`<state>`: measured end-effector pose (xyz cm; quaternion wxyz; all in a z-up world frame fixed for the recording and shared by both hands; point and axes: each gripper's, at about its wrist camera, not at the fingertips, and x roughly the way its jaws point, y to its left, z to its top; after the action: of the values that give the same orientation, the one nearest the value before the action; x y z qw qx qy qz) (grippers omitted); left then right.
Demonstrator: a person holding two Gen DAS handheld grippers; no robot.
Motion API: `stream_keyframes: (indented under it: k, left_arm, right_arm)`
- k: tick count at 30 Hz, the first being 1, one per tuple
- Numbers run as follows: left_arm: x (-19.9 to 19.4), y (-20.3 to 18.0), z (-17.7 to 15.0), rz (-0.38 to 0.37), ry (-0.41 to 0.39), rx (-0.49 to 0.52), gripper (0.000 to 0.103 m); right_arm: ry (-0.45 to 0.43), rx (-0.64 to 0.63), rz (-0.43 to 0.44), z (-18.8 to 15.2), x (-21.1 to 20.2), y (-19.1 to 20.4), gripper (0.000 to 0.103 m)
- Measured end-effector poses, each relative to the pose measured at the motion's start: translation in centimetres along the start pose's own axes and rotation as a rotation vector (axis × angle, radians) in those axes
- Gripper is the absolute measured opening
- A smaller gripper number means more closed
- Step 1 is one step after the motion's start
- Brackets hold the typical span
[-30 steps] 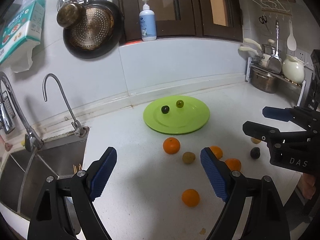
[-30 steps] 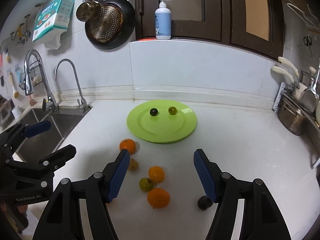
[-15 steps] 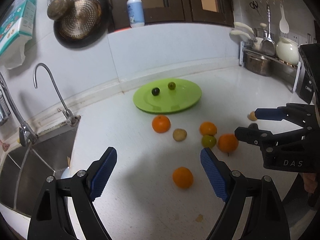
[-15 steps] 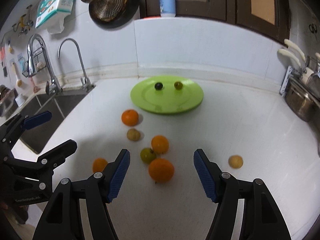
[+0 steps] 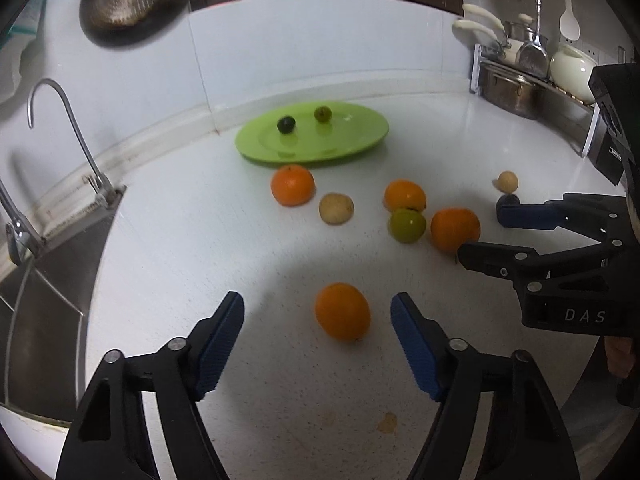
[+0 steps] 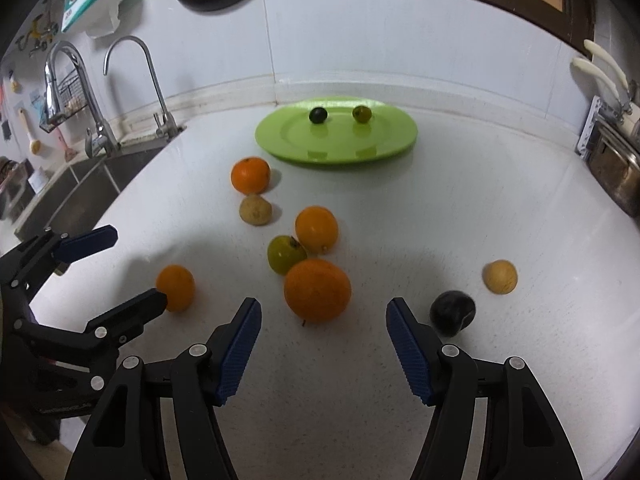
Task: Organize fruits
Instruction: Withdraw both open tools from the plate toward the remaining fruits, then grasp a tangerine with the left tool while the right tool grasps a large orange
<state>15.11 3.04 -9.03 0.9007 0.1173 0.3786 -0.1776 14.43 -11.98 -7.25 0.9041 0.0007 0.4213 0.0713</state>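
Note:
A green plate [image 5: 340,146] [image 6: 384,142] at the back of the white counter holds a dark fruit [image 5: 286,124] and an olive-green one [image 5: 322,113]. Several loose fruits lie in front of it. My left gripper [image 5: 318,306] [image 6: 136,268] hangs low with its jaws closing. A small orange [image 5: 342,312] [image 6: 175,287] sits between the fingers, clear of both pads. My right gripper [image 6: 323,306] [image 5: 482,232] is also closing, with a big orange [image 6: 318,290] [image 5: 455,228] just ahead between its tips, untouched.
More loose fruits: an orange [image 5: 292,185], a tan fruit [image 5: 336,208], an orange [image 5: 405,195], a green fruit [image 5: 406,225], a dark plum [image 6: 452,313] and a pale round fruit [image 6: 500,277]. A sink [image 5: 40,280] with a faucet [image 5: 80,136] is at left, a pot rack [image 5: 516,88] at right.
Both grippers have come down toward the counter and tilted further down, so the fruits loom larger. The left jaws have narrowed around the small orange; the right jaws narrowed slightly.

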Motion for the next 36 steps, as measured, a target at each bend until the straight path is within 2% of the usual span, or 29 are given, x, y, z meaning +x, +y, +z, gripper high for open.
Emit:
stream_keyframes:
  k: [6, 11, 19, 26, 36]
  left_arm:
    - [1.0, 0.0, -0.3, -0.050, 0.036, -0.023, 0.060]
    - [1.6, -0.1, -0.2, -0.057, 0.054, -0.020, 0.049]
    - [2.1, 0.0, -0.1, -0.098, 0.078, -0.027, 0.033]
    - [2.1, 0.2, 0.1, -0.097, 0.076, -0.033, 0.033]
    - [1.5, 0.6, 0.8, -0.105, 0.053, -0.050, 0.033]
  right_arm:
    - [0.026, 0.004, 0.017, 0.0, 1.0, 0.0, 0.058]
    - [0.027, 0.018, 0.024, 0.4, 1.6, -0.2, 0.058]
    - [0.050, 0.025, 0.044, 0.6, 2.6, -0.3, 0.048]
    - [0.047, 0.025, 0.045, 0.6, 2.9, -0.1, 0.042]
    - [0.036, 0.029, 0.038, 0.6, 2.7, 0.0, 0.041]
